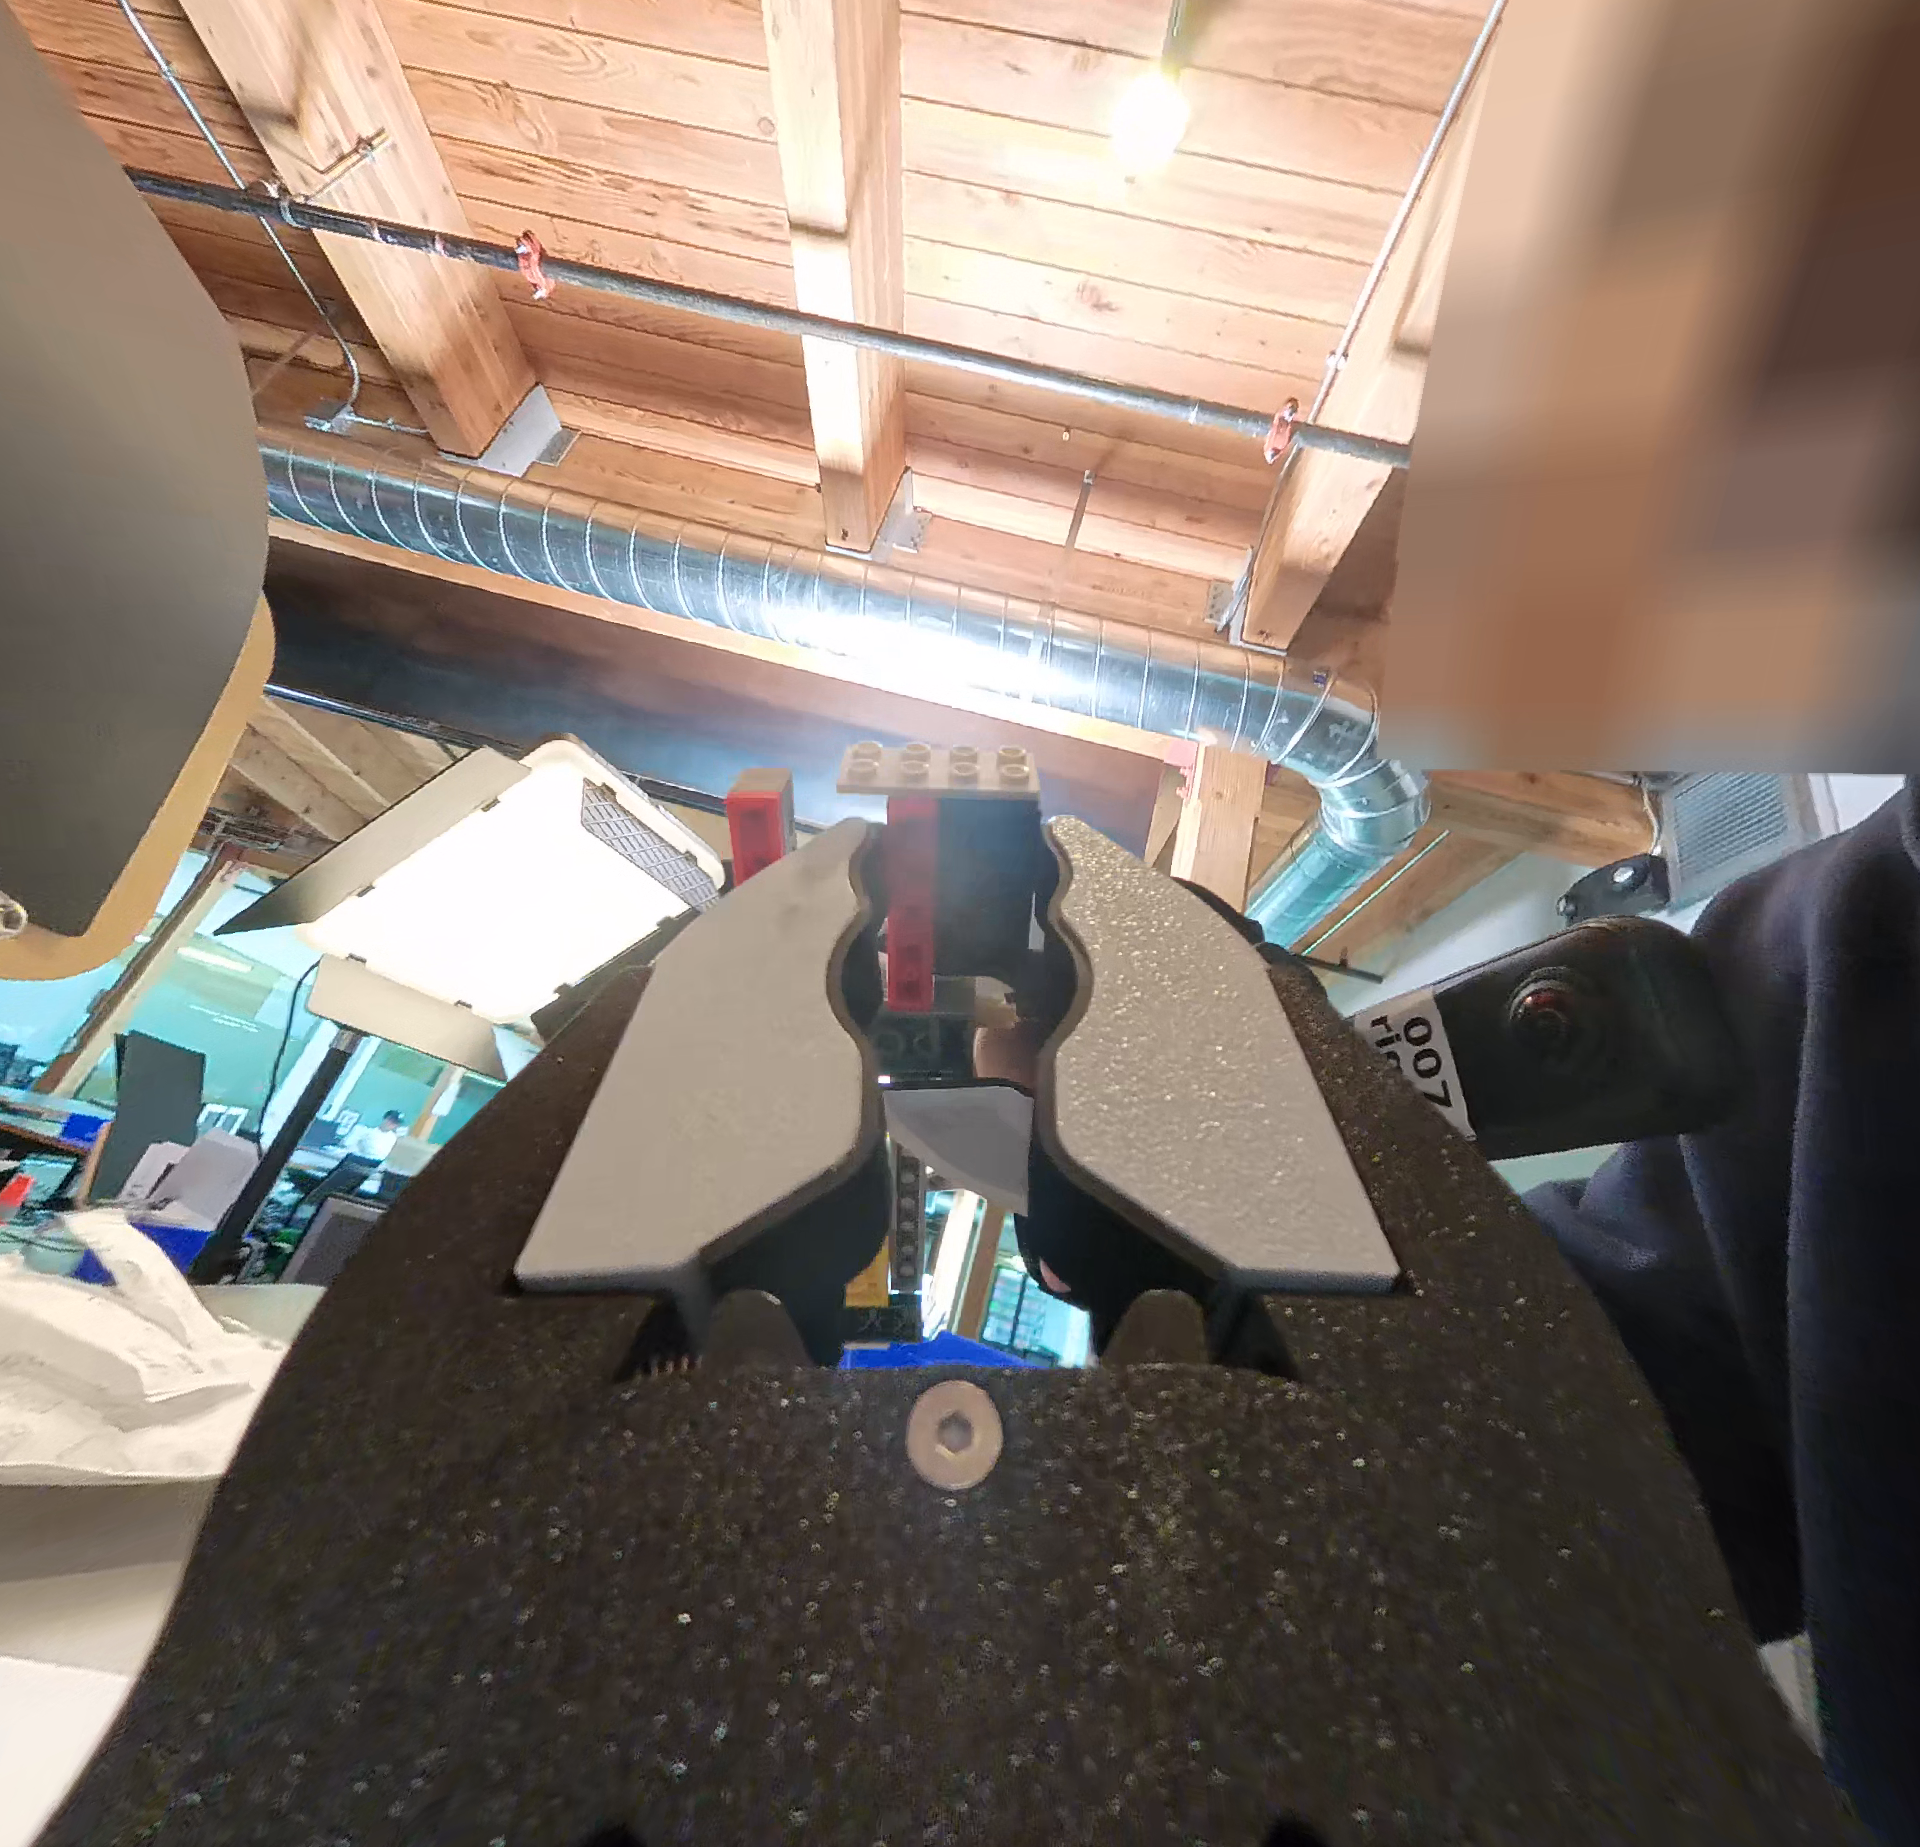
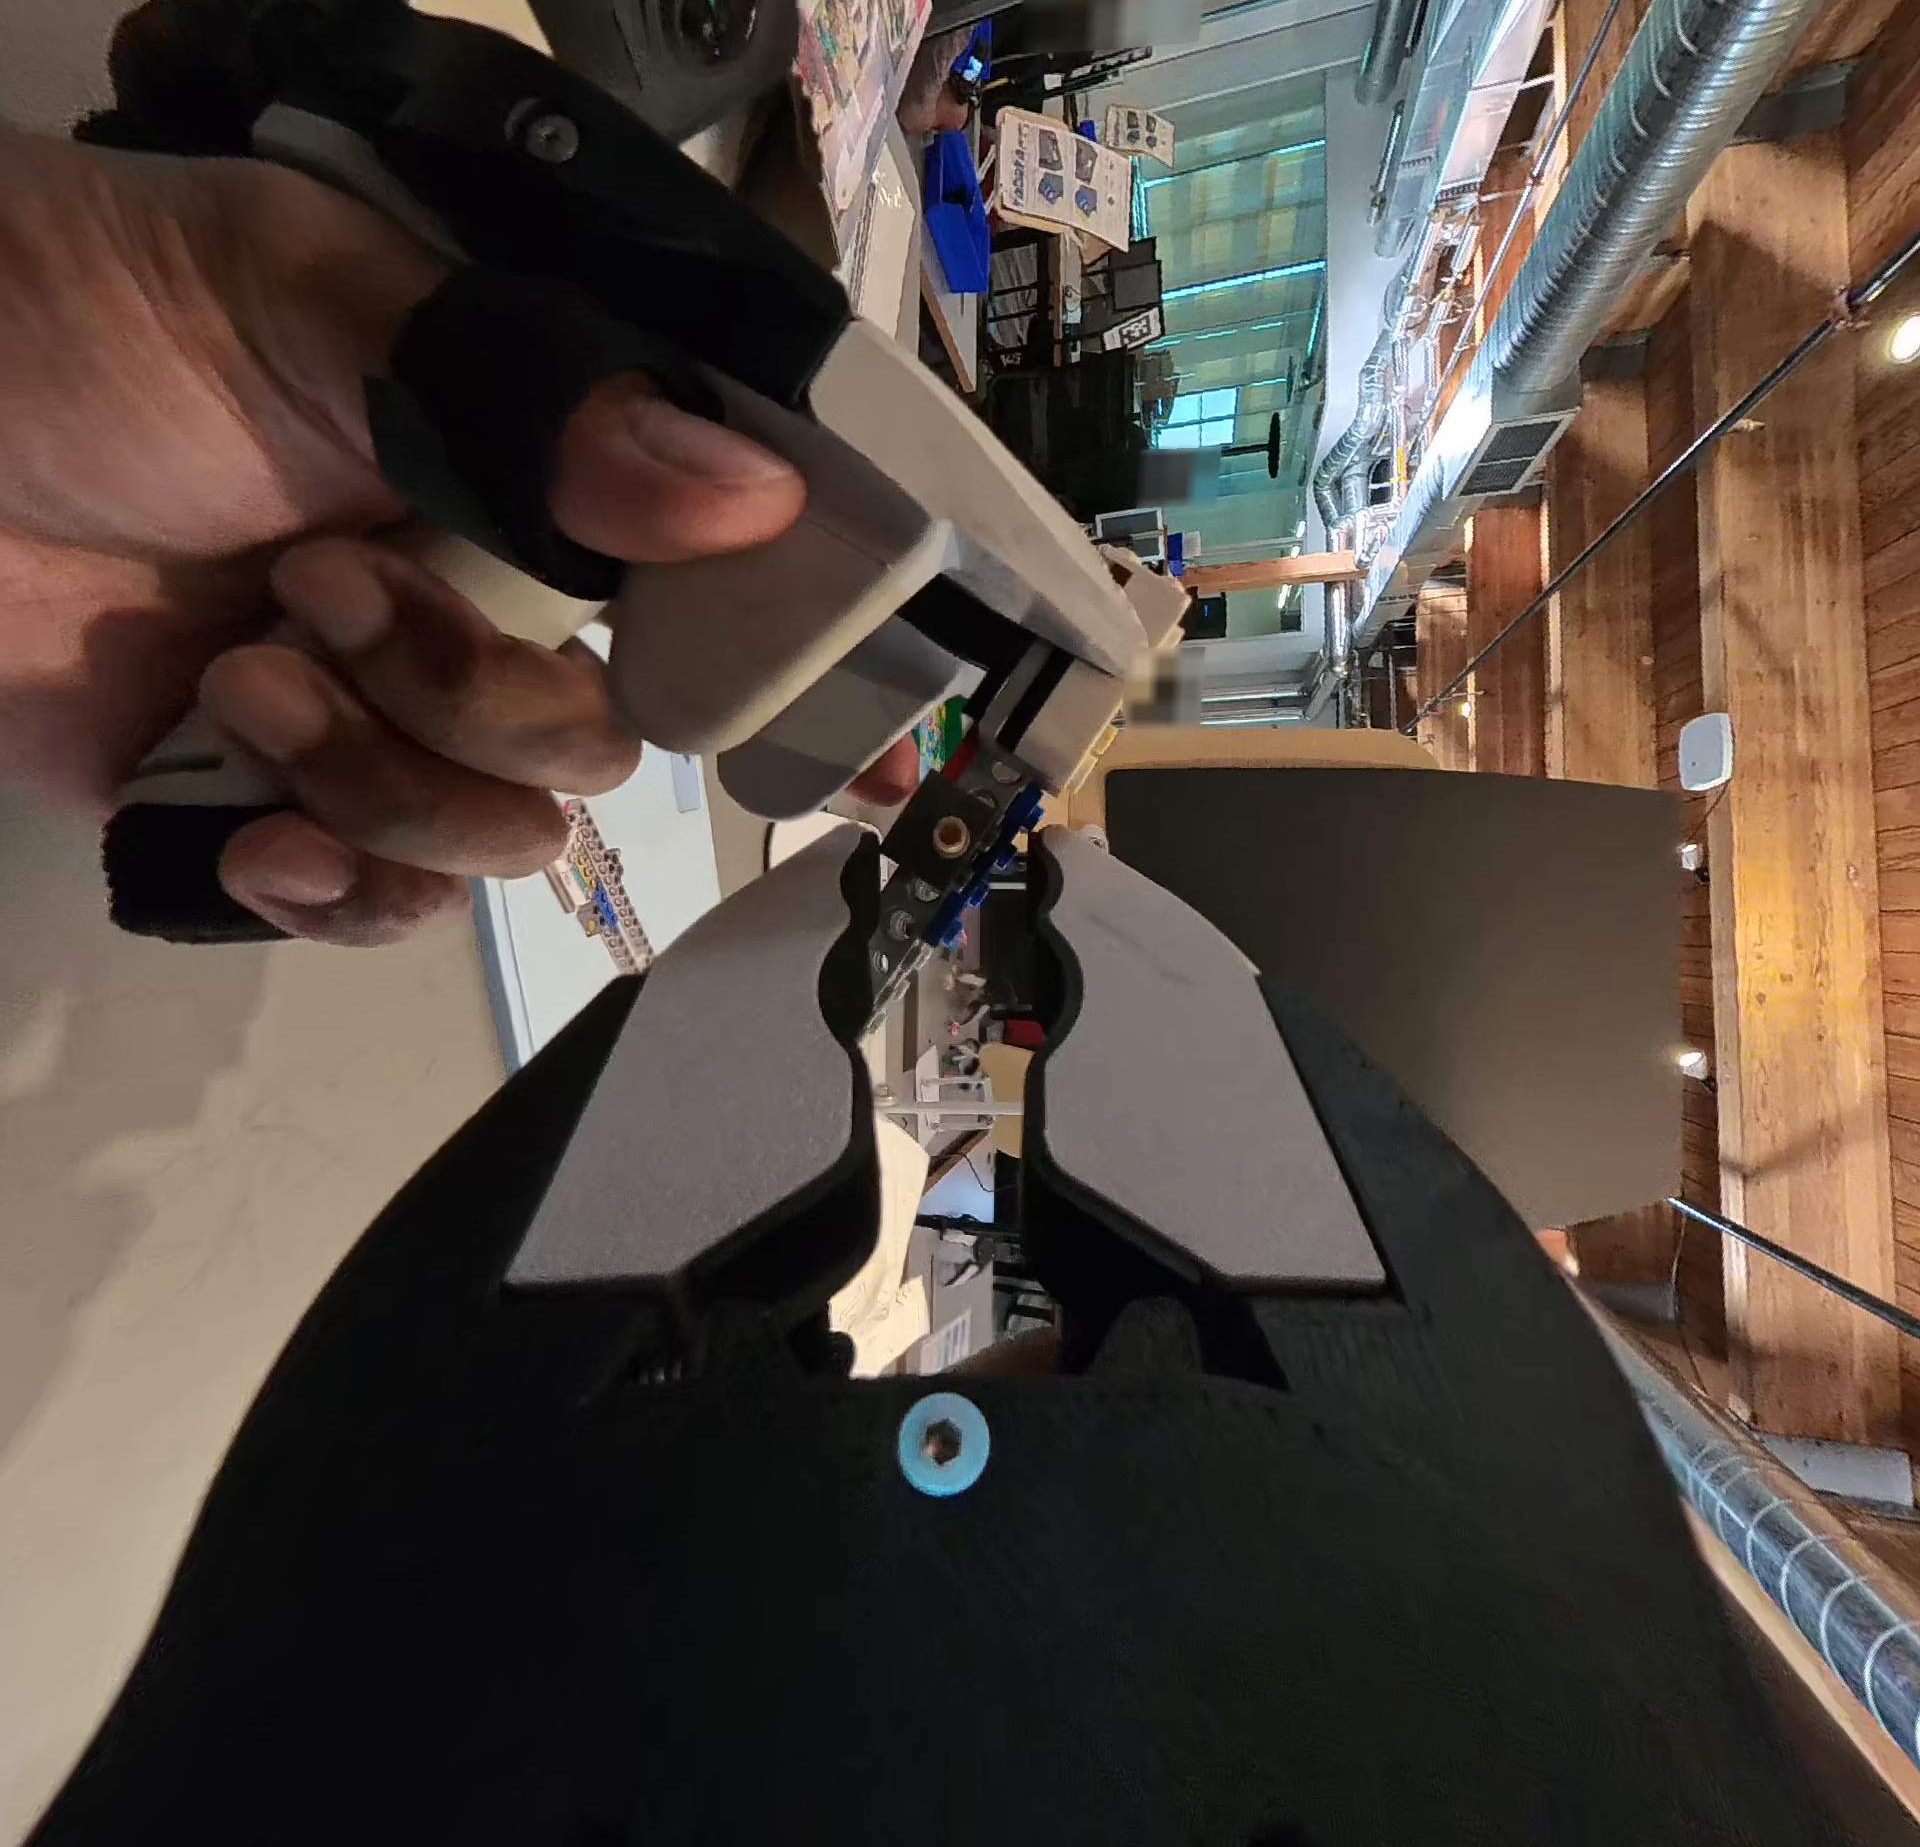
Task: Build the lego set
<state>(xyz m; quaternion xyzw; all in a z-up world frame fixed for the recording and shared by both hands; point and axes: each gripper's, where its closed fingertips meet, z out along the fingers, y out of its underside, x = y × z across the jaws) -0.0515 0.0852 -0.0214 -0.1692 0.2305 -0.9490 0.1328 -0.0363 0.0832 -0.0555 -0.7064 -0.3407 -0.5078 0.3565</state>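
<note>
Left wrist view, gripper: the left gripper (image 1: 956,862) is clamped on a brick assembly (image 1: 961,883), a red beam and a black block capped by a tan studded plate (image 1: 938,769); both fingertips press its sides.
Left wrist view, orientation: the camera looks up at a wooden ceiling (image 1: 623,187) and a metal duct (image 1: 831,592), so the assembly is lifted well off any table, probably to bring it within reach of the other gripper.
Left wrist view, surroundings: a second red piece (image 1: 756,826) shows just outside the left fingertip; whether it joins the assembly cannot be told.
Right wrist view, gripper: the right gripper (image 2: 951,847) is closed around the lower end of the same assembly, a grey holed beam (image 2: 902,924) with blue pins (image 2: 987,862) and a black block (image 2: 940,833). The right fingertip appears to touch the pins; contact on the left side is unclear.
Right wrist view, other gripper: a hand (image 2: 312,550) holds the left gripper, which grips the assembly's far end from above.
Judgement: both ends are held, likely to steady the piece in mid-air.
Right wrist view, background: another brick build (image 2: 603,893) lies on the white table (image 2: 208,1122).
</note>
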